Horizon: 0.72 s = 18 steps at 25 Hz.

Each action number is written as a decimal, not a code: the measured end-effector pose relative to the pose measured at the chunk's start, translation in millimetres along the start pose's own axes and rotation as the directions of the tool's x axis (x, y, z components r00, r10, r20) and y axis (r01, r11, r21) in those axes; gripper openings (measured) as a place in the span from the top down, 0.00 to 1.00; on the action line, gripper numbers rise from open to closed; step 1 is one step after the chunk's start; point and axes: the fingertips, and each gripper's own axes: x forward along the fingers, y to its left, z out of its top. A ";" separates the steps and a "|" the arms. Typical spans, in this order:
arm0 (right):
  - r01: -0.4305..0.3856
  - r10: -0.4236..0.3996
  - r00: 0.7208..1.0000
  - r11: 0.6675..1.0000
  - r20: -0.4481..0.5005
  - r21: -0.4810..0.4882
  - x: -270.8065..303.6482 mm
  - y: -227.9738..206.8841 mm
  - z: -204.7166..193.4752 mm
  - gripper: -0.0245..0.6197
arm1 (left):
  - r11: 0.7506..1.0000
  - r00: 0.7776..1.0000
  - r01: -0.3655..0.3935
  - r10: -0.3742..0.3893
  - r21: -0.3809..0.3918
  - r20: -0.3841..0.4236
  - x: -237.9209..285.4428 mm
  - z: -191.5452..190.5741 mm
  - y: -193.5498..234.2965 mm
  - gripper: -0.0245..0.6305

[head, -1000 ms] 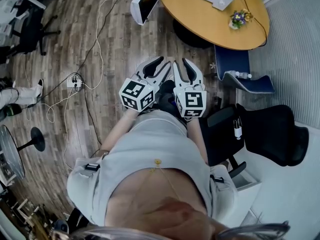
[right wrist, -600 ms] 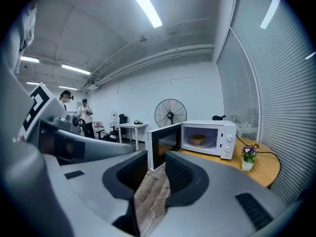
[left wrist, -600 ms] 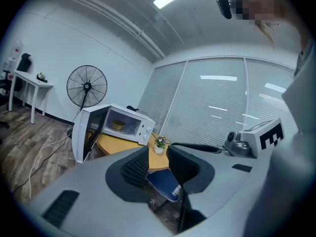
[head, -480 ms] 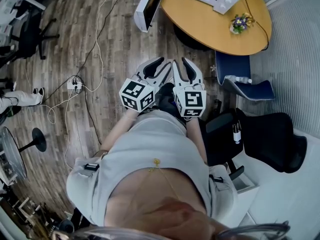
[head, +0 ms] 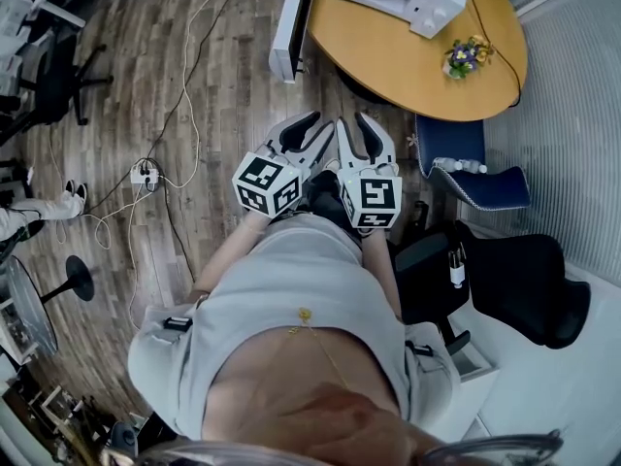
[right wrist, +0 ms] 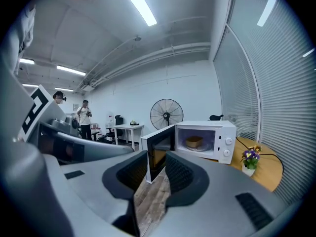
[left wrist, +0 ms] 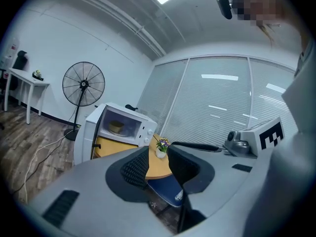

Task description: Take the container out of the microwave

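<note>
1. The left tongs (head: pixel 309 129) and the right tongs (head: pixel 355 132) are held side by side, close in front of the person's body. Both pairs of jaws are spread apart. Nothing is gripped by either pair; only the room beyond is seen through the gaps.
2. Just ahead of the tongs, bare wooden floor (head: pixel 223 95) is seen. Nothing belonging to the task is touched or within reach.
3. Farther ahead, a round worktop (head: pixel 408 51) is seen, well apart from both tongs. The microwave (right wrist: pixel 205 141) is stood on it, and a small flower pot (right wrist: pixel 250 159) is set beside it on the same worktop.
4. The microwave door (right wrist: pixel 157 149) is found already swung wide open, so the opening step is judged to be done.
5. Farthest from the tongs, the container (right wrist: pixel 193 142) is seen inside the microwave cavity, resting on the plate there, untouched.
6. The task is therefore judged to be at an early stage. The gap to the worktop is yet to be closed, and the container is yet to be gripped and drawn out.
</note>
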 end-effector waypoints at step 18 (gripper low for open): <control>-0.040 0.040 0.999 0.999 -0.005 -0.025 56.0 -76.7 20.9 0.77 | 0.999 0.999 -0.046 0.046 -0.013 0.010 85.5 30.1 22.7 0.77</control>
